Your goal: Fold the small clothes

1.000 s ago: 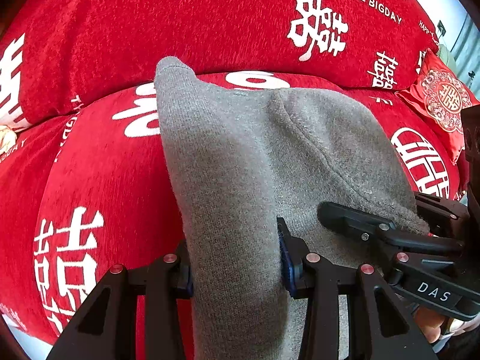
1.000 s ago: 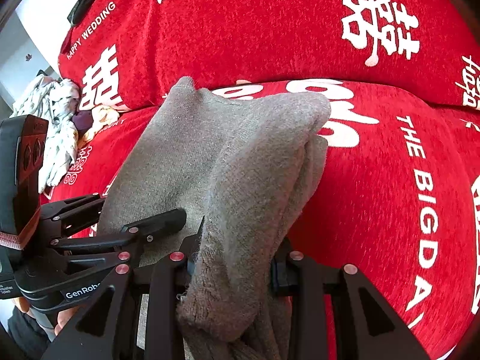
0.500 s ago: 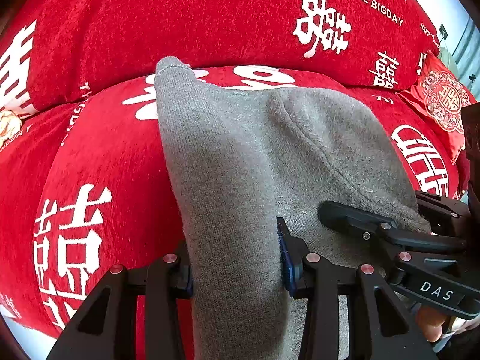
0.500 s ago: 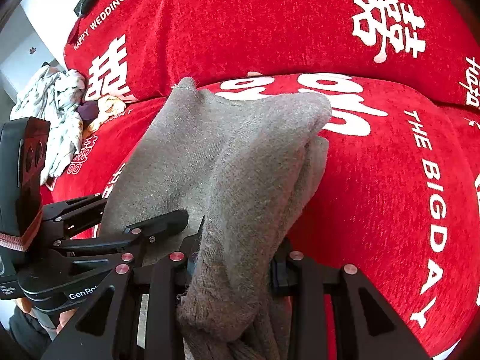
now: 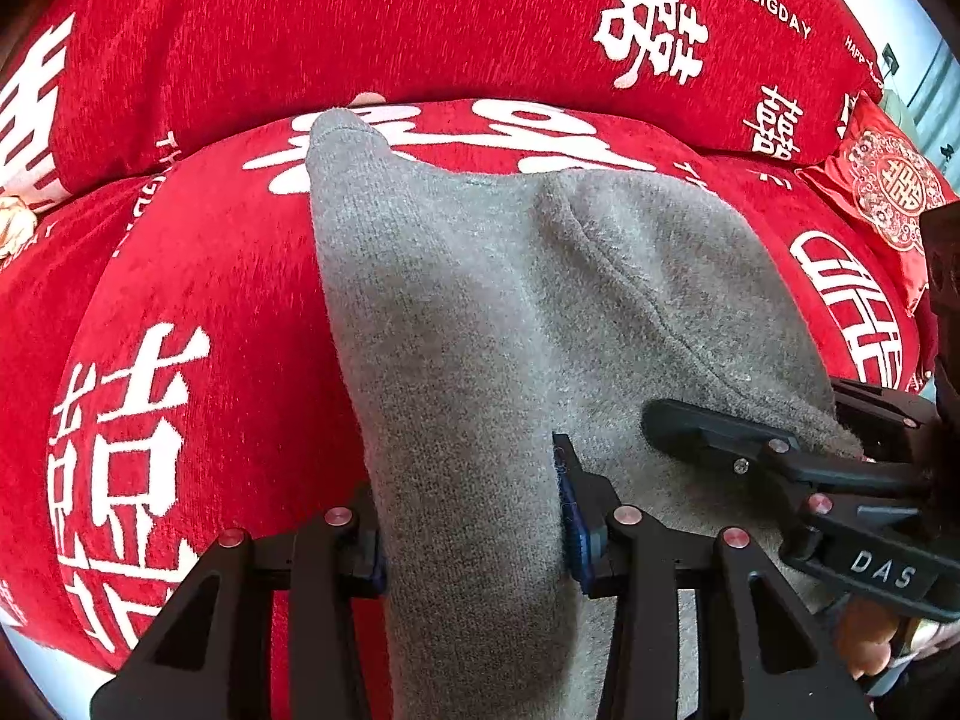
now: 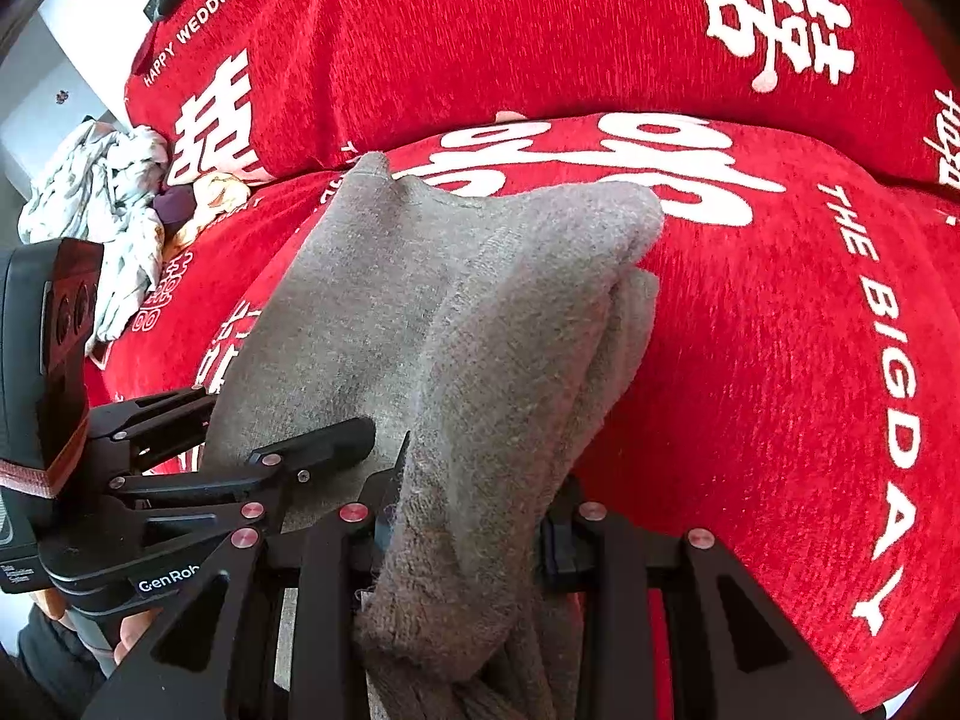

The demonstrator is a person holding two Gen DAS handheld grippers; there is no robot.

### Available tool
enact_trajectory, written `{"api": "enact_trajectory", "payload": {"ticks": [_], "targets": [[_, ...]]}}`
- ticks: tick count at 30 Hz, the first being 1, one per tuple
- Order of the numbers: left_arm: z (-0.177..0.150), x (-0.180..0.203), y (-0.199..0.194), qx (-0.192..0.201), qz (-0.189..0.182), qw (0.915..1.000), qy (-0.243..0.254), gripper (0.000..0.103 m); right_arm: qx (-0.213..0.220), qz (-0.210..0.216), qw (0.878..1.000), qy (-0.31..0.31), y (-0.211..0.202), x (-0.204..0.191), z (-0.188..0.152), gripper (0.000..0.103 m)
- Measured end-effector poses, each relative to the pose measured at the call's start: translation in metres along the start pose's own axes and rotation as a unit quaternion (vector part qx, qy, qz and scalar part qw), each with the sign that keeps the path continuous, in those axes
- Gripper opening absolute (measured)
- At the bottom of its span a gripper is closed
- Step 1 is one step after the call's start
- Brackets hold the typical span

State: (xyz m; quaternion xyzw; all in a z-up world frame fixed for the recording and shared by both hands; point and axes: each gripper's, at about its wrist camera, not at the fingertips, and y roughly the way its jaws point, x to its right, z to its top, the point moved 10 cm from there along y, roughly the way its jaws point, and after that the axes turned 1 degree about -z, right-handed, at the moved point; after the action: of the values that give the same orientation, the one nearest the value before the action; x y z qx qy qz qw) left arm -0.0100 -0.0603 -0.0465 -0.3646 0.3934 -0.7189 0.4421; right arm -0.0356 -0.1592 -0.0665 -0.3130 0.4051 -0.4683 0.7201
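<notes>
A grey knitted garment is clamped low in frame by the right gripper; the left gripper jaws are opening around it

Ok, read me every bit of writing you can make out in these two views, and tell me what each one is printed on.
"THE BIGDAY": white, on the red cover.
"HAPPY WEDDING": white, same cover, right wrist view.
"THE BIGDAY": again, near the grey garment.
"DAS": on the right gripper.
"GenRob": cut off, on the left gripper.
Large white Chinese characters across the cover: decorative, not transcribed.
Small label on the left gripper's body: too small to read.
</notes>
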Motion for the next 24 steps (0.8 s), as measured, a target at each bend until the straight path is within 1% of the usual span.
{"api": "enact_trajectory", "payload": {"ticks": [1,2,3,4,5,6,8,9,10,12,13,15,16,17,18,20,21,22,24], "targets": [[-0.001,-0.002,0.001,0.001,0.006,1.0000,0.001,0.058,-0.002,0.001,1.000,0.001,0.002,0.001,-0.001,0.035],[-0.003,-0.004,0.002,0.003,0.016,0.9999,0.003,0.072,-0.005,0.003,1.000,0.004,0.005,0.004,-0.003,0.039],[-0.003,-0.009,0.002,0.011,0.033,0.9994,0.005,0.079,-0.010,0.007,1.000,0.012,0.007,0.009,-0.005,0.041],[-0.003,-0.014,0.000,0.018,0.047,0.9987,0.005,0.089,-0.014,0.010,1.000,0.026,0.009,0.016,-0.007,0.048],[-0.005,-0.018,-0.003,0.024,0.049,0.9985,0.003,0.090,-0.013,0.013,0.999,0.040,0.008,0.023,-0.008,0.051],[-0.007,-0.021,-0.008,0.027,0.037,0.9989,-0.003,0.090,-0.006,0.025,0.998,0.059,0.004,0.031,-0.009,0.051],[-0.008,-0.030,-0.019,0.036,0.029,0.9988,-0.018,0.090,0.012,0.033,0.996,0.081,-0.008,0.040,-0.006,0.051],[-0.006,-0.035,-0.024,0.044,0.029,0.9982,-0.027,0.090,0.020,0.032,0.996,0.083,-0.013,0.041,-0.004,0.051],[-0.003,-0.041,-0.031,0.055,0.027,0.9974,-0.039,0.090,0.038,0.026,0.996,0.080,-0.023,0.042,0.003,0.051],[0.009,-0.049,-0.036,0.064,0.026,0.9958,-0.061,0.090,0.063,0.023,0.996,0.062,-0.035,0.038,0.018,0.052],[0.017,-0.053,-0.034,0.060,0.033,0.9954,-0.067,0.090,0.067,0.029,0.996,0.050,-0.039,0.030,0.027,0.052],[0.031,-0.057,-0.024,0.047,0.060,0.9952,-0.061,0.090,0.067,0.049,0.996,0.030,-0.036,0.015,0.043,0.054],[0.040,-0.064,-0.015,0.038,0.090,0.9935,-0.058,0.090,0.062,0.062,0.996,0.018,-0.030,0.007,0.052,0.054],[0.046,-0.068,-0.008,0.031,0.104,0.9924,-0.056,0.090,0.049,0.069,0.996,0.010,-0.020,0.001,0.058,0.054],[0.051,-0.073,0.000,0.021,0.115,0.9916,-0.055,0.090,0.040,0.066,0.997,0.007,-0.012,0.001,0.060,0.054],[0.055,-0.081,0.014,0.001,0.136,0.9892,-0.056,0.090,0.019,0.028,0.999,0.008,0.012,0.014,0.066,0.054],[0.055,-0.083,0.019,-0.006,0.142,0.9884,-0.054,0.090,0.003,0.019,1.000,0.016,0.027,0.023,0.067,0.054],[0.054,-0.086,0.025,-0.012,0.148,0.9876,-0.050,0.090,0.000,0.023,0.999,0.025,0.034,0.029,0.068,0.053],[0.053,-0.090,0.033,-0.017,0.155,0.9869,-0.041,0.090,0.007,0.043,0.998,0.039,0.035,0.034,0.072,0.053]]}}
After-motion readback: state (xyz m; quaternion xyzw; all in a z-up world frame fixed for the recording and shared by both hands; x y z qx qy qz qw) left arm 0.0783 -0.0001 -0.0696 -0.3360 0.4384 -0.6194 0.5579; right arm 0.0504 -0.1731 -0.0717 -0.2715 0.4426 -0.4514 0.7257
